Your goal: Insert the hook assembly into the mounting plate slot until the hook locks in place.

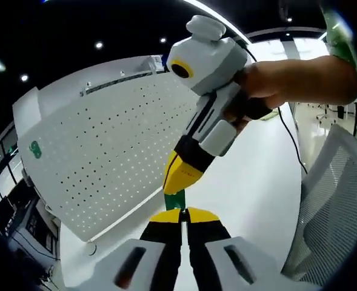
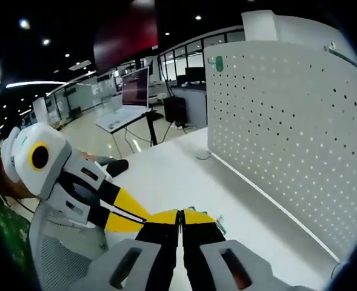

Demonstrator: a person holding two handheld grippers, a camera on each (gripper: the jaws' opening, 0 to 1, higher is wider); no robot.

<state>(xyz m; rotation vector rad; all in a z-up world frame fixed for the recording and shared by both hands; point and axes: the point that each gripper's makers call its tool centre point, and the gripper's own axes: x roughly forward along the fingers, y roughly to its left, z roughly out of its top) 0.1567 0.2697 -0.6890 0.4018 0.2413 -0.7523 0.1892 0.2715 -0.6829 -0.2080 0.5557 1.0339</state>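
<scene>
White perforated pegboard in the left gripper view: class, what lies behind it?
Behind the upright white perforated pegboard only dark ceiling with small lights shows above its top edge. The board covers whatever stands directly behind; a small green hook hangs on its front.

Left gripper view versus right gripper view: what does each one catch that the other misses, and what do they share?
Left gripper view alone: a small green piece between the two grippers' tips, though which one grips it is unclear, and the hand holding the right gripper.
Right gripper view alone: a monitor on a desk behind the white table.
Shared: the white pegboard with its green sticker, a mesh chair, and the left gripper meeting the right tip to tip, both with fingers closed.
</scene>
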